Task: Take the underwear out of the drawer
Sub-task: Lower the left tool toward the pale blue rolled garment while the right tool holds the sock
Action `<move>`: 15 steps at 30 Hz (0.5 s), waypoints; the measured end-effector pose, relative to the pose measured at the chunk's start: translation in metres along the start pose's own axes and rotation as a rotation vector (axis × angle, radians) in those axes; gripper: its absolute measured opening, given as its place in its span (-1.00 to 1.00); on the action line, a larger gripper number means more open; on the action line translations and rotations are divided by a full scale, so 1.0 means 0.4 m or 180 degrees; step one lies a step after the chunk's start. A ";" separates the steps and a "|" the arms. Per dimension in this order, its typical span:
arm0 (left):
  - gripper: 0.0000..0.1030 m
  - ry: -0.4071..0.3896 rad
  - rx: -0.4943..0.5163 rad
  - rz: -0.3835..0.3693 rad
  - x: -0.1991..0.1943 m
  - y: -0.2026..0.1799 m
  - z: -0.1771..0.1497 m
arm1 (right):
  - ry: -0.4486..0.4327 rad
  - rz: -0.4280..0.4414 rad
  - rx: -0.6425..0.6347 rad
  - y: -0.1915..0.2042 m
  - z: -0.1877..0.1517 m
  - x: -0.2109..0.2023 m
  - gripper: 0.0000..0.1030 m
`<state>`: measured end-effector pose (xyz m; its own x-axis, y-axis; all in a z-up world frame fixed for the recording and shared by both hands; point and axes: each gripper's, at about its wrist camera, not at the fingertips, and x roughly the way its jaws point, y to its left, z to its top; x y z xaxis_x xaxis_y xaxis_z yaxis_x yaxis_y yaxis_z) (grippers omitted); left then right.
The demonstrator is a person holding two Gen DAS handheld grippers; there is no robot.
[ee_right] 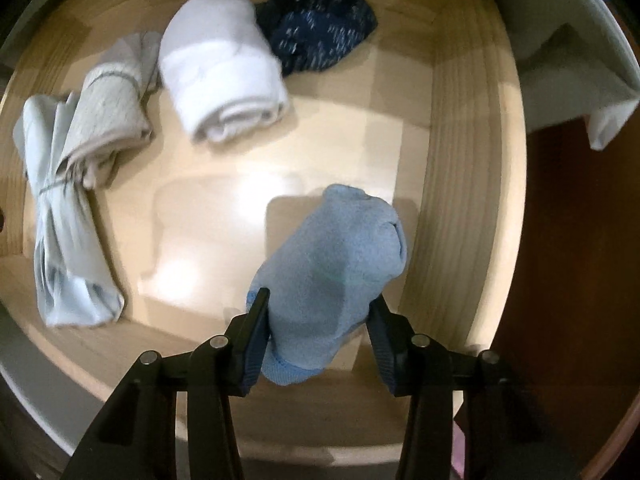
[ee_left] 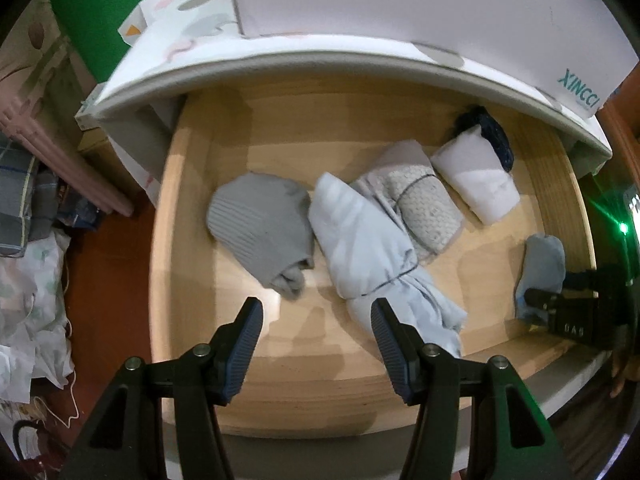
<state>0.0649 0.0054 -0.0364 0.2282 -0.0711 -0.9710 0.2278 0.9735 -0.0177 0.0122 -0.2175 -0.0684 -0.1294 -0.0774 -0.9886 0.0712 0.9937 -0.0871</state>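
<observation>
My right gripper (ee_right: 318, 316) clamps the blue rolled underwear (ee_right: 332, 264) in the drawer (ee_right: 452, 160); my left gripper (ee_left: 316, 320) hangs apart, empty.

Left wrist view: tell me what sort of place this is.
Probably a bedroom. An open wooden drawer holds rolled garments such as a grey roll and a white roll, and patterned bedding lies heaped on the floor beside it.

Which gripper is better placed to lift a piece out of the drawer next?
Right. The right gripper already has its fingers pressed on either side of the light blue bundle. The left gripper hangs open over bare drawer floor, holding nothing.
</observation>
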 end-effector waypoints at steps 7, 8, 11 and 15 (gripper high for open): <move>0.12 0.0165 0.0035 0.0003 0.035 -0.053 0.006 | -0.0019 0.0033 0.0027 0.007 -0.008 -0.003 -0.17; 0.12 0.0183 0.0027 -0.0007 0.039 -0.058 0.005 | -0.0023 0.0043 0.0031 0.016 -0.016 0.005 -0.17; 0.12 0.0248 -0.0031 -0.0082 0.052 -0.066 0.010 | -0.0004 0.0071 0.0018 -0.001 -0.027 -0.008 -0.17; 0.12 0.0324 -0.0148 -0.0137 0.068 -0.079 0.027 | -0.0009 0.0063 -0.0032 -0.006 -0.043 -0.006 -0.17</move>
<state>0.0740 -0.0296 -0.0599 0.1212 -0.0929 -0.9883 0.1908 0.9792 -0.0687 -0.0048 -0.2185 -0.0635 -0.1251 -0.0580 -0.9904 0.0637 0.9958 -0.0664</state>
